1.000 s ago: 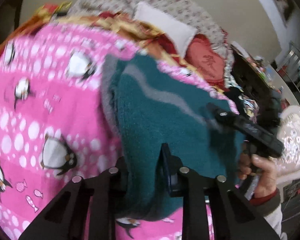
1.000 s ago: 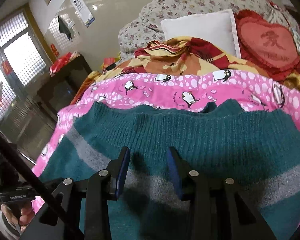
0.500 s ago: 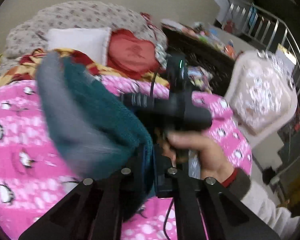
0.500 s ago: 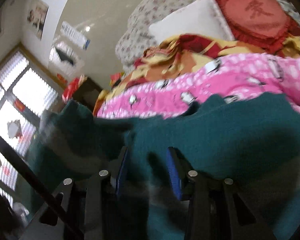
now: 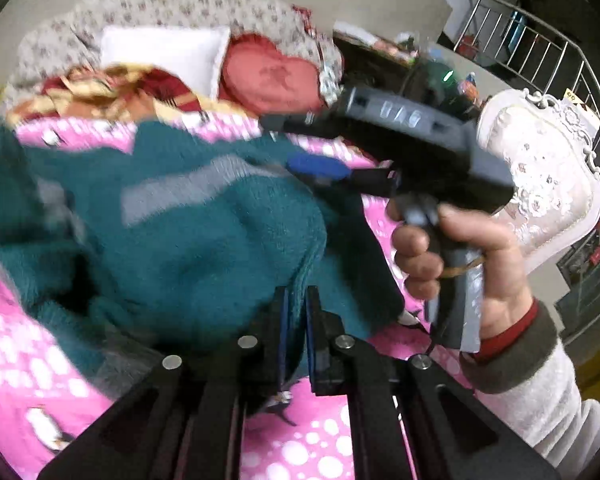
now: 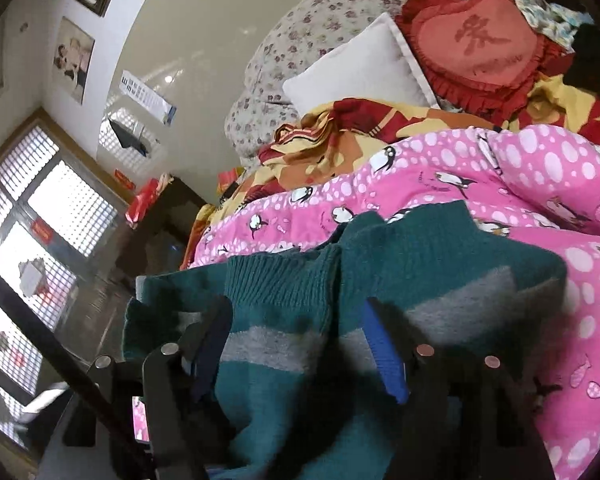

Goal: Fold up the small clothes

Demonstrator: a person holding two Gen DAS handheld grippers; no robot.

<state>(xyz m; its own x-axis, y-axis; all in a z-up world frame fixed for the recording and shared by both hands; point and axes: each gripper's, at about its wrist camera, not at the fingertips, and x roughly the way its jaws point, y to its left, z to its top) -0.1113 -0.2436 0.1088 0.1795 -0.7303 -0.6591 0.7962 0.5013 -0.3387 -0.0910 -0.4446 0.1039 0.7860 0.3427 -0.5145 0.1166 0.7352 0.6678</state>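
Left tongs (image 5: 296,312): nearly closed, pinching a fold of the teal sweater (image 5: 204,240) between my two fingers.
Right tongs (image 6: 296,344): jaws spread wide, gripping nothing; the sweater lies under and between them, and I can't tell whether the pads touch the knit.
Right hand (image 5: 460,264): seen from my left camera, clasping the right tool's handle, just right of the sweater.
Sweater: bunched on the pink penguin quilt (image 6: 500,184), its grey stripe (image 6: 268,348) doubled, one half lapped over the other.
Beyond the sweater: a white pillow (image 6: 356,68) and a red heart cushion (image 6: 476,44) at the far end of the quilt.
Step in hand: I judge I'm carrying one side across the body, mid-fold.
Next move: lay the pinched edge flat on the sweater, matching the stripe, then let go; the right tongs could pin the crease.
Since a second ago: the sweater lay spread flat then; now it's doubled, my left jaws have narrowed, my right have widened.
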